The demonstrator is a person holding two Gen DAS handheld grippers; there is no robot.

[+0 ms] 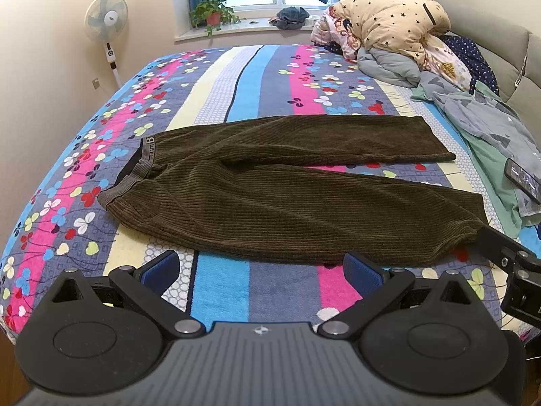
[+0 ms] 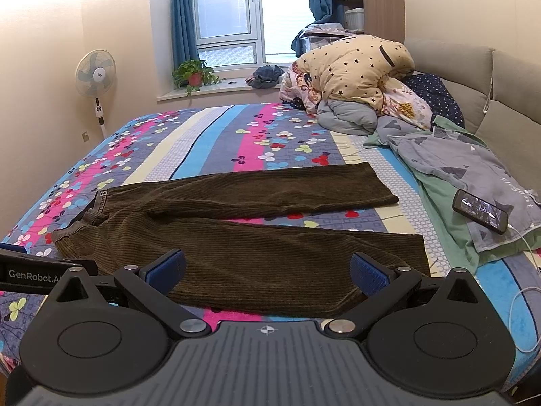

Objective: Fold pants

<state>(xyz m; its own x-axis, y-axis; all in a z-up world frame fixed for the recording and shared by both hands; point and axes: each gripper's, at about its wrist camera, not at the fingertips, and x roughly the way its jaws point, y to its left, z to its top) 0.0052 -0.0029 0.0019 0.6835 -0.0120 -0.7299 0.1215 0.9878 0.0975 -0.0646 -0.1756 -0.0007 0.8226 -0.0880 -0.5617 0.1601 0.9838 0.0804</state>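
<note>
Striped floral bedspread [image 1: 257, 77] carries brown corduroy pants [image 1: 287, 199] spread flat, legs apart; heaped bedding [image 1: 389, 30] and a phone [image 2: 480, 215] lie alongside. Left gripper [image 1: 260, 270] and right gripper [image 2: 267, 269] both gape wide, empty.

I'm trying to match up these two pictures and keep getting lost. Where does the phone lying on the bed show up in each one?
Left wrist view: the phone lies at the far right edge, on the grey-green bedding, partly cut off.
Right wrist view: the phone sits right of centre on the same bedding, fully visible, with a white cable beside it.
Shared landmark: the brown pants spread flat to the phone's left.
</note>
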